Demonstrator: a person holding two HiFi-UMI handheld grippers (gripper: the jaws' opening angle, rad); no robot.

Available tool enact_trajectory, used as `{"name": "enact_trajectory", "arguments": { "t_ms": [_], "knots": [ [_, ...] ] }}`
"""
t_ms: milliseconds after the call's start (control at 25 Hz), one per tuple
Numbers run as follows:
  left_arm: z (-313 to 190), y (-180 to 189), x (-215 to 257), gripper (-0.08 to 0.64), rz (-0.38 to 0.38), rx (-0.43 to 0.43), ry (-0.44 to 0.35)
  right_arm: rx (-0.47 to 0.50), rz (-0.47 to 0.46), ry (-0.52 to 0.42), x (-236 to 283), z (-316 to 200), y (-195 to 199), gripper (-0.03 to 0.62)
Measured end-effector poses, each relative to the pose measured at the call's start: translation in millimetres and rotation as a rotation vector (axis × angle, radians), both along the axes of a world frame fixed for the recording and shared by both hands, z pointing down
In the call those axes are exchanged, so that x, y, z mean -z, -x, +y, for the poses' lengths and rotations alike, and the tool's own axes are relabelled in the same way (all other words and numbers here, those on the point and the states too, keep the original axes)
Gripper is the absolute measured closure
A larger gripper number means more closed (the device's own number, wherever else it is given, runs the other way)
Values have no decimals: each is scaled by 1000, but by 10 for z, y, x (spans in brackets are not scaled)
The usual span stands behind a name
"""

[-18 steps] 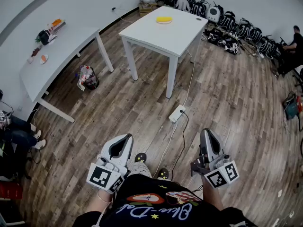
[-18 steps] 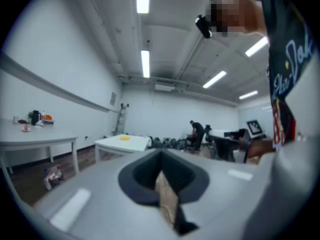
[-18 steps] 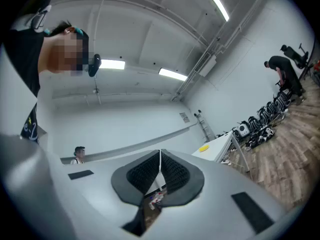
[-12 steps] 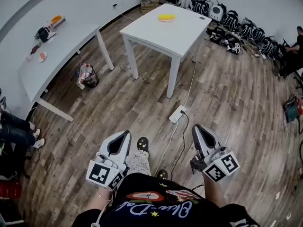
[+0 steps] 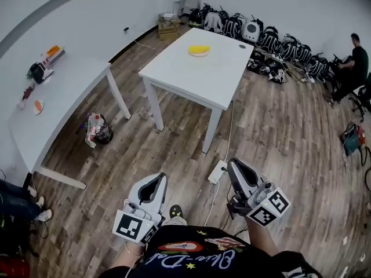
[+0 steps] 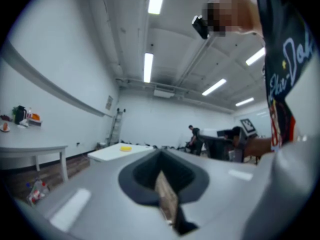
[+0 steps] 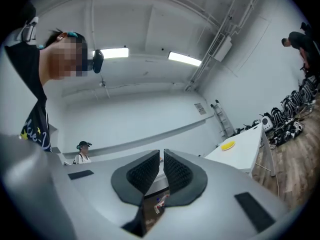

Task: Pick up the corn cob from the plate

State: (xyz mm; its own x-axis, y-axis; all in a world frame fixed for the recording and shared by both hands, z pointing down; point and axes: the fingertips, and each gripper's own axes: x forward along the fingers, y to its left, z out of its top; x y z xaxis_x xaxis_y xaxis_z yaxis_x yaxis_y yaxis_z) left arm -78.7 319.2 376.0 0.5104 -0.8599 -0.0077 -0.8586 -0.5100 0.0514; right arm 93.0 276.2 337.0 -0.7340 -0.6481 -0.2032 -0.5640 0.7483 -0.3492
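Observation:
A yellow plate (image 5: 199, 50) lies on the far side of a white table (image 5: 174, 77), several steps ahead of me. At this distance I cannot make out the corn cob on it. The same yellow plate (image 6: 126, 147) shows small in the left gripper view, and the plate (image 7: 228, 145) also appears in the right gripper view. My left gripper (image 5: 159, 179) is held close to my body, shut and empty. My right gripper (image 5: 233, 164) is likewise near my body, shut with nothing between its pads. Both point toward the table.
A long white table (image 5: 55, 97) with small items stands along the left wall. A bag (image 5: 97, 130) sits on the wood floor beside it. A power strip (image 5: 218, 171) and cable lie ahead of my feet. Backpacks (image 5: 278, 45) line the far wall; a person (image 5: 351, 59) sits far right.
The view has shifted toward the white table as I step forward. The right gripper has moved up and left in the picture; both grippers stay shut and empty.

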Motion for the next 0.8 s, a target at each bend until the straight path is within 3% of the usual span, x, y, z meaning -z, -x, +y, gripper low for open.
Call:
{"name": "enact_trajectory", "arguments": {
  "t_ms": [160, 320, 560, 800],
  "knots": [
    [-597, 433, -57, 563, -13, 2, 28, -17, 1, 4, 32, -526, 440, 575],
    [-1182, 675, -64, 563, 48, 8, 39, -28, -39, 33, -37, -1006, 588, 575],
    [-2210, 717, -184, 563, 25, -32, 71, -60, -45, 27, -143, -2008, 609, 575],
    [-3630, 570, 6, 563, 19, -12, 25, -10, -70, -38, 42, -3443, 571, 575]
  ]
}}
